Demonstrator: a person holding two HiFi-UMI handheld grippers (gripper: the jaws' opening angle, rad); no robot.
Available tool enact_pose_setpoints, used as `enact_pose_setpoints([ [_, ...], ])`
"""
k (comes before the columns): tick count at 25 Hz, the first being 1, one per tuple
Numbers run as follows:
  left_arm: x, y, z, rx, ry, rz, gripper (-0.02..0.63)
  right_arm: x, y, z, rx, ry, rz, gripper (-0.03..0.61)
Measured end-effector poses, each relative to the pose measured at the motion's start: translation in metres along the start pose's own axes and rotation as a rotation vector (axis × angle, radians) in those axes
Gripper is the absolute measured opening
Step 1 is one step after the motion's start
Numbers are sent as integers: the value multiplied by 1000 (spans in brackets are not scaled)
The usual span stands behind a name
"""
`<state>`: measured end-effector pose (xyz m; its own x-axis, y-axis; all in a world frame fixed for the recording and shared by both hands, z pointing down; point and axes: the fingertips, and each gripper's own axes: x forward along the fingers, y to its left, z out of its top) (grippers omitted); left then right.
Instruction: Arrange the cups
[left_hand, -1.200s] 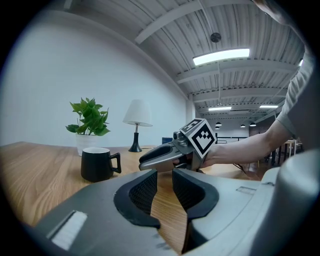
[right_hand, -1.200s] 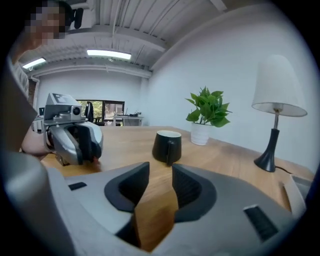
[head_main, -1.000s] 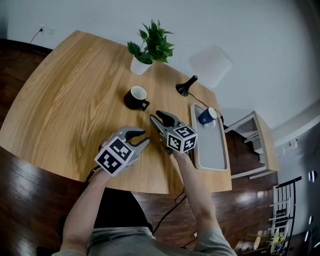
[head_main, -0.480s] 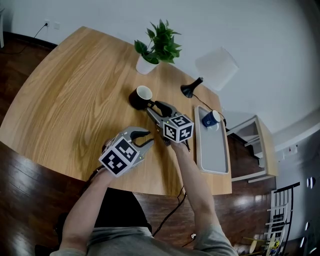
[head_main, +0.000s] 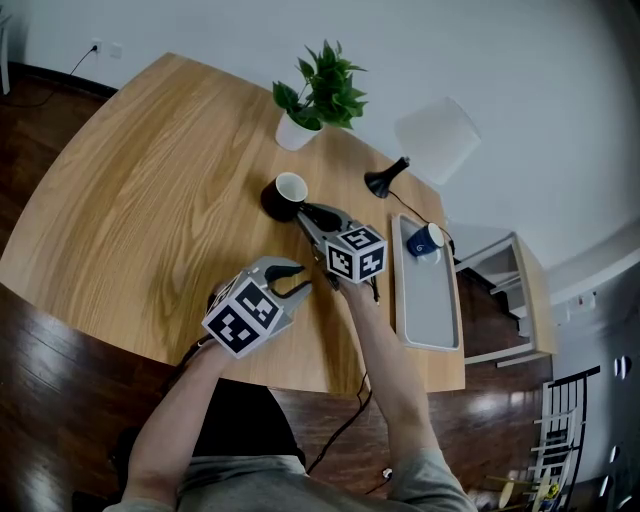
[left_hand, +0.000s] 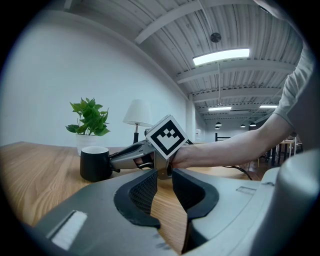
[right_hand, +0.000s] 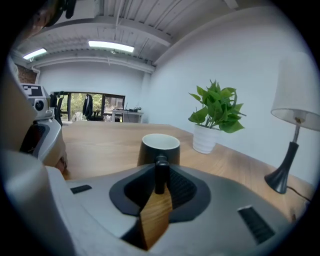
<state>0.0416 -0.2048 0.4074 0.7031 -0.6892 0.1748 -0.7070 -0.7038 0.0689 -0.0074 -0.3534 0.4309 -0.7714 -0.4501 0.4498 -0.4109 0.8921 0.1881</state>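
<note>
wooden surface (head_main: 150, 200), seen from above. a grey tray (head_main: 428, 310) lies along its right edge, with a blue cup (head_main: 424, 240) at the tray's far end. a potted plant (head_main: 318, 90) and a table lamp (head_main: 437, 138) stand by the far edge. the left gripper (head_main: 300, 278) is held near the front edge, jaws together and empty. the right gripper (head_main: 306, 213) reaches to the black mug (head_main: 285, 195), upright at mid-surface near the plant. its jaws, which have just been closing, are clamped on the mug's handle (right_hand: 161, 172).
</note>
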Motion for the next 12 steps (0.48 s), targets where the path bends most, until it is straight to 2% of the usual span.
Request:
enact_pose_setpoints([
  [7, -2, 1, 1, 0, 0, -2, 101, -19, 4, 7, 121, -56, 14, 81],
  [12, -9, 1, 1, -4, 2, -9, 101, -56, 5, 7, 186, -100, -4, 82],
])
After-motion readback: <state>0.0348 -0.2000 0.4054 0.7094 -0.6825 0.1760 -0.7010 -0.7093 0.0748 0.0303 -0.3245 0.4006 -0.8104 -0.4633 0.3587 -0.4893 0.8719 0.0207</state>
